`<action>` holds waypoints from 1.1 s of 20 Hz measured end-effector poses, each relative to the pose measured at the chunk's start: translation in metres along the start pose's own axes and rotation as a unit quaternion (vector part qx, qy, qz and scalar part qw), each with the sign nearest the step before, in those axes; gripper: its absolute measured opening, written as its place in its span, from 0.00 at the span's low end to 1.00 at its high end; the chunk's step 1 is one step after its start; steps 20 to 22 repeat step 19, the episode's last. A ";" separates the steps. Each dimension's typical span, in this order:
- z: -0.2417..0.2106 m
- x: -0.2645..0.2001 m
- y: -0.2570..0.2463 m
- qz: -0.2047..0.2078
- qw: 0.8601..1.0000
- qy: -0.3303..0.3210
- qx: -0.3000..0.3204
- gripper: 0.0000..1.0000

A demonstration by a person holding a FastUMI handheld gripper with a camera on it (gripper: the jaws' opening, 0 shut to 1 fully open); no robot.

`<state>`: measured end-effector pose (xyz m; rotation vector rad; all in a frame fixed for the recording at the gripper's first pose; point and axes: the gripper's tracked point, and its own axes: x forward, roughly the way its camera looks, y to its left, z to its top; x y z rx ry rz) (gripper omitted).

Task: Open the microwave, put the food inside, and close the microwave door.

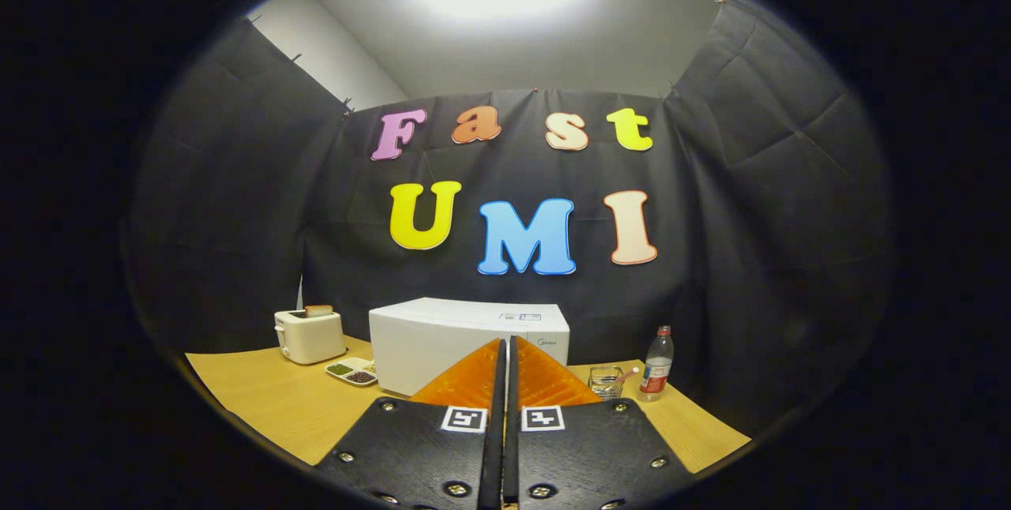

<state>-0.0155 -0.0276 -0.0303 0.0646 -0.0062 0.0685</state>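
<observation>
**0 of 3 steps done**

Tool (506, 344) fingers pressed together, gripping nothing. Microwave (442, 336) at 12 o'clock just beyond them on the tabletop (261, 395), door closed. Food tray (351, 372) at 10 o'clock, beside the toaster (308, 335). Opening, loading, closing remain.

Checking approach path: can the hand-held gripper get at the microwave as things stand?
Probably yes. The microwave sits straight beyond the hand-held gripper, whose fingers are closed together and hold nothing; nothing visible stands between them.
</observation>
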 end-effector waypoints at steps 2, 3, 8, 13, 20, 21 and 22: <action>-0.001 -0.007 -0.003 0.002 1.000 0.009 -0.001 0.04; -0.001 -0.010 -0.004 0.002 1.000 0.009 -0.003 0.04; -0.007 -0.008 -0.015 -0.029 0.999 0.025 -0.019 0.46; -0.013 -0.005 -0.007 -0.025 0.998 0.044 -0.023 0.98; -0.011 -0.007 0.000 -0.015 0.999 0.041 -0.013 0.98; -0.011 -0.007 0.000 -0.015 0.999 0.041 -0.013 0.98; -0.011 -0.007 0.000 -0.015 0.999 0.041 -0.013 0.98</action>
